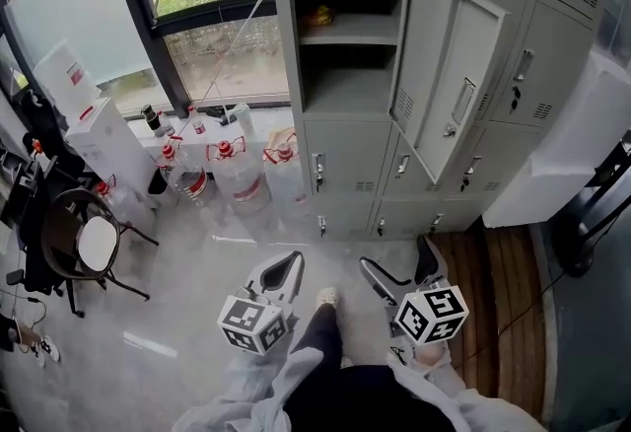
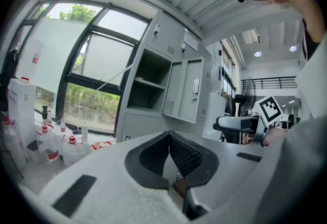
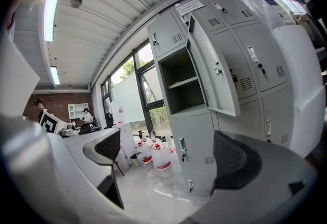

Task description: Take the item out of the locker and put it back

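Observation:
The grey locker (image 1: 345,139) stands ahead with one compartment open (image 1: 350,75) and its door (image 1: 449,75) swung out to the right. A small orange-yellow item (image 1: 317,19) lies on the upper shelf inside; the lower shelf looks bare. Both grippers are held low over the floor, well short of the locker. My left gripper (image 1: 281,270) (image 2: 168,137) is shut with nothing between its pads. My right gripper (image 1: 404,269) (image 3: 171,154) is open and empty. The open compartment also shows in the left gripper view (image 2: 148,82) and the right gripper view (image 3: 184,85); the item is not visible there.
Several large water jugs (image 1: 237,174) stand on the floor left of the locker, beside white boxes (image 1: 108,139) and the window. A round stool (image 1: 94,243) is at the left. A white cabinet (image 1: 562,154) stands at the right over wooden flooring (image 1: 503,292). The person's foot (image 1: 326,297) shows between the grippers.

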Demonstrator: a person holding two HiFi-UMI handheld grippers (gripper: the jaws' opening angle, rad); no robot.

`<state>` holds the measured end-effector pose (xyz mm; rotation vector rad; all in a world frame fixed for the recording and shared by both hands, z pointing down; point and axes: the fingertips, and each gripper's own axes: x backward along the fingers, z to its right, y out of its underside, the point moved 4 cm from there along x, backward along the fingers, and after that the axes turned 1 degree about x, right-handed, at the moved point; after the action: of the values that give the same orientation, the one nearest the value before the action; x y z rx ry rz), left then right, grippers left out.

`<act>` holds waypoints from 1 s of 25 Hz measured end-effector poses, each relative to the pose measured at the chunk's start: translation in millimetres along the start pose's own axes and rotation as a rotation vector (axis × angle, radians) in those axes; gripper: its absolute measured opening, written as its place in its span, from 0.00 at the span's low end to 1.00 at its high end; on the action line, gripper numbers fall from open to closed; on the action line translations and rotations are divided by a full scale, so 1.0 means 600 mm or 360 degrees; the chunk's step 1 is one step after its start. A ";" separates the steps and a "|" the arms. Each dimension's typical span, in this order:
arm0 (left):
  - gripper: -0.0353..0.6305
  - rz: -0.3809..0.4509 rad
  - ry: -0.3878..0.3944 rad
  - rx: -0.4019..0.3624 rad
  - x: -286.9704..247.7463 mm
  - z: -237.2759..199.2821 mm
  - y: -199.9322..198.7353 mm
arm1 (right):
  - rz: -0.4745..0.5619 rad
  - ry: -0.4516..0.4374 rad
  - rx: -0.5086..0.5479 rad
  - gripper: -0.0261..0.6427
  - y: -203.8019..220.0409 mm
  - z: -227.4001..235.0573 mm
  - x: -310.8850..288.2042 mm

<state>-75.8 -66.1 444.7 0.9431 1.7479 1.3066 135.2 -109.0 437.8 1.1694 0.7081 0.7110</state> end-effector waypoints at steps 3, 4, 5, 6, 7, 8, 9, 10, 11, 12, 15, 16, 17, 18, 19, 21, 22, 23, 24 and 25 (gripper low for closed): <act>0.06 0.0032 -0.0007 -0.0005 -0.039 -0.031 -0.026 | 0.0009 -0.0033 0.0039 0.89 -0.029 0.009 -0.050; 0.06 0.0045 -0.0007 -0.0008 -0.053 -0.041 -0.036 | 0.0007 -0.0048 0.0051 0.89 -0.039 0.012 -0.068; 0.06 0.0055 -0.0004 -0.0013 -0.068 -0.051 -0.046 | 0.0007 -0.0064 0.0062 0.89 -0.050 0.015 -0.086; 0.06 0.0063 0.0001 -0.0019 -0.082 -0.061 -0.055 | 0.0008 -0.0077 0.0070 0.89 -0.060 0.017 -0.104; 0.06 0.0068 0.0005 -0.0027 -0.097 -0.073 -0.065 | 0.0013 -0.0088 0.0078 0.89 -0.070 0.019 -0.123; 0.06 0.0071 0.0009 -0.0034 -0.111 -0.085 -0.074 | 0.0020 -0.0095 0.0085 0.89 -0.080 0.022 -0.142; 0.06 0.0074 0.0014 -0.0040 -0.125 -0.096 -0.083 | 0.0028 -0.0101 0.0090 0.89 -0.090 0.025 -0.161; 0.06 0.0077 0.0021 -0.0046 -0.139 -0.108 -0.092 | 0.0034 -0.0104 0.0093 0.89 -0.100 0.028 -0.179; 0.06 0.0081 0.0028 -0.0053 -0.153 -0.118 -0.101 | 0.0039 -0.0105 0.0094 0.89 -0.108 0.032 -0.196; 0.06 0.0085 0.0036 -0.0059 -0.167 -0.128 -0.109 | 0.0043 -0.0105 0.0095 0.89 -0.116 0.036 -0.213; 0.06 0.0102 0.0050 -0.0072 -0.205 -0.158 -0.134 | 0.0044 -0.0115 0.0096 0.89 -0.136 0.045 -0.258; 0.06 0.0105 0.0051 -0.0071 -0.216 -0.167 -0.141 | 0.0042 -0.0121 0.0097 0.89 -0.142 0.047 -0.272; 0.06 0.0108 0.0053 -0.0070 -0.227 -0.177 -0.148 | 0.0041 -0.0127 0.0101 0.89 -0.147 0.048 -0.285; 0.06 0.0111 0.0057 -0.0071 -0.236 -0.186 -0.154 | 0.0042 -0.0133 0.0108 0.89 -0.153 0.049 -0.298; 0.06 0.0114 0.0061 -0.0077 -0.245 -0.195 -0.159 | 0.0041 -0.0140 0.0117 0.89 -0.157 0.049 -0.311; 0.06 0.0117 0.0069 -0.0087 -0.262 -0.211 -0.165 | 0.0037 -0.0155 0.0131 0.89 -0.164 0.052 -0.336; 0.06 0.0117 0.0071 -0.0088 -0.269 -0.219 -0.167 | 0.0036 -0.0164 0.0135 0.89 -0.168 0.053 -0.348; 0.06 0.0117 0.0073 -0.0088 -0.277 -0.227 -0.169 | 0.0038 -0.0173 0.0139 0.89 -0.172 0.054 -0.359; 0.06 0.0117 0.0074 -0.0088 -0.285 -0.234 -0.171 | 0.0043 -0.0179 0.0144 0.89 -0.176 0.056 -0.369; 0.06 0.0120 0.0076 -0.0088 -0.293 -0.241 -0.174 | 0.0049 -0.0180 0.0153 0.89 -0.181 0.058 -0.380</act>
<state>-137.2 -303.7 396.2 0.9614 1.7179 1.4292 42.1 -335.7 368.5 1.3006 0.6360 0.6371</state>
